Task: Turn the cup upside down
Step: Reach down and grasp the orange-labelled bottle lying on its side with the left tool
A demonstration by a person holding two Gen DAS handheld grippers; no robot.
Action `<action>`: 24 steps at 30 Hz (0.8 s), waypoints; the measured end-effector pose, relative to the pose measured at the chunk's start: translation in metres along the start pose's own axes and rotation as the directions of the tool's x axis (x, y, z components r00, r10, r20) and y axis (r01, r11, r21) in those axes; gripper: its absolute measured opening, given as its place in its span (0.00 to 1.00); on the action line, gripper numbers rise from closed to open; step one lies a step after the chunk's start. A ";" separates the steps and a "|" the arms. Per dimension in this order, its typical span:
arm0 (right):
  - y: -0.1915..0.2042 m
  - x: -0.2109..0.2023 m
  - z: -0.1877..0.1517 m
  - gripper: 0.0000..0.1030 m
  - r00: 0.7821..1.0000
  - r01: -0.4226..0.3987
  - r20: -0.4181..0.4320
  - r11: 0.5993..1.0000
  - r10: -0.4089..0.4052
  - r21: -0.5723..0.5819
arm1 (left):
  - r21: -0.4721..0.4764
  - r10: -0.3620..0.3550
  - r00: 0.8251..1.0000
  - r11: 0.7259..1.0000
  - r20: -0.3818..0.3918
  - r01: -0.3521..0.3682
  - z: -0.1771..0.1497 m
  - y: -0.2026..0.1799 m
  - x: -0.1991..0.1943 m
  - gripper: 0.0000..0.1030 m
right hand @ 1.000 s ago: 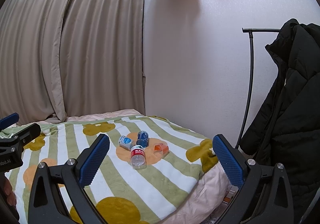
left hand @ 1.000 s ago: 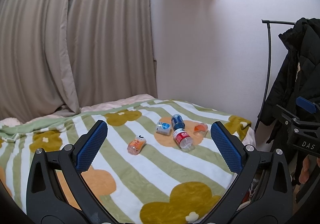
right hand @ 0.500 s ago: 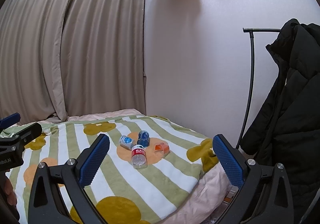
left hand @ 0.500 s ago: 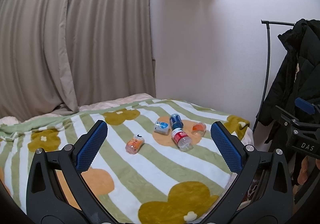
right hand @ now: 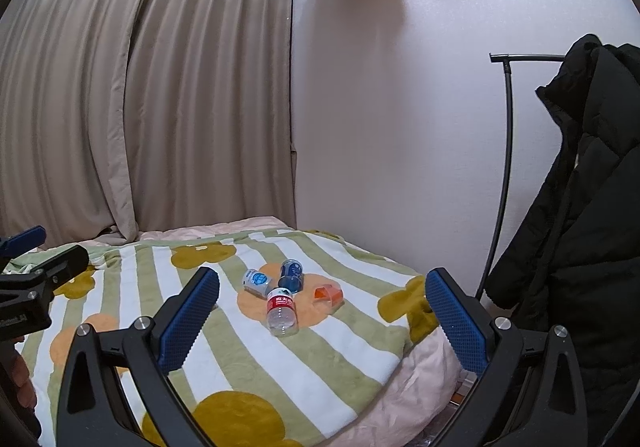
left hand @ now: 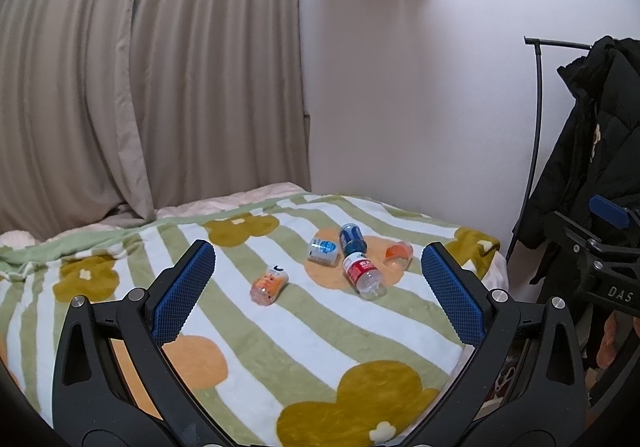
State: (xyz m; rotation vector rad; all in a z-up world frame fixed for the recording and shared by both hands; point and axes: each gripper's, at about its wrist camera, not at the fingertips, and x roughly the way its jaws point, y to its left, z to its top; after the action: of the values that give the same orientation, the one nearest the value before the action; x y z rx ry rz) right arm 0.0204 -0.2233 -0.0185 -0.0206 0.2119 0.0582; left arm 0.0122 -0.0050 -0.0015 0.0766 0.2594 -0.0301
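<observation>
I see a bed with a green-striped flower blanket (left hand: 320, 331). The small orange translucent cup (left hand: 398, 252) lies on its side beside a red-labelled clear bottle (left hand: 363, 274) and blue can (left hand: 352, 238). My left gripper (left hand: 318, 295) and right gripper (right hand: 322, 321) are wide apart, holding nothing.

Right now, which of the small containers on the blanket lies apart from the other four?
The orange-patterned bottle. It lies alone on a green stripe, left of the cluster: white can, blue can, red-labelled bottle and orange cup.
</observation>
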 end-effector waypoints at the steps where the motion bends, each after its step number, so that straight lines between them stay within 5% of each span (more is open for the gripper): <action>1: 0.000 0.002 0.000 1.00 1.000 -0.009 -0.004 1.000 0.009 0.002 | -0.013 -0.024 1.000 1.000 0.001 0.024 0.006 0.004 0.004 1.00; 5: -0.001 0.013 -0.002 1.00 0.999 -0.041 -0.016 0.999 0.041 0.003 | 0.051 -0.049 0.986 0.998 0.160 0.042 0.038 0.014 0.016 1.00; 9: -0.001 0.024 -0.005 1.00 0.999 -0.046 -0.017 0.999 0.046 -0.011 | 0.067 -0.084 0.984 0.995 0.156 0.074 0.069 0.029 0.061 1.00; 11: -0.003 0.033 -0.008 1.00 0.998 -0.051 -0.023 0.999 0.051 -0.010 | 0.126 -0.062 0.994 0.991 0.095 0.050 0.078 0.035 0.108 1.00; 14: -0.010 0.048 -0.014 1.00 0.998 -0.058 -0.036 0.998 0.058 -0.001 | 0.152 -0.108 0.988 0.981 -0.106 0.124 0.071 0.049 0.192 1.00; 18: -0.015 0.075 -0.026 1.00 0.997 -0.052 -0.065 0.999 0.052 0.001 | 0.161 -0.113 0.934 0.971 -0.338 0.176 0.028 0.066 0.302 1.00; 21: -0.016 0.097 -0.037 1.00 0.994 -0.048 -0.100 0.999 0.048 0.001 | 0.101 -0.132 0.853 0.973 -0.505 0.210 -0.026 0.084 0.374 1.00; 24: -0.017 0.120 -0.050 1.00 0.989 -0.043 -0.139 0.999 0.042 -0.002 | 0.073 -0.130 0.772 0.972 -0.622 0.223 -0.073 0.094 0.427 0.89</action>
State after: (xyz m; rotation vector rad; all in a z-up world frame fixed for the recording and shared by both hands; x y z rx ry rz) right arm 0.1280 -0.2345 -0.0926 -0.0251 0.3511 0.0997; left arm 0.4097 0.0865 -0.1745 0.2066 0.9268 -0.2167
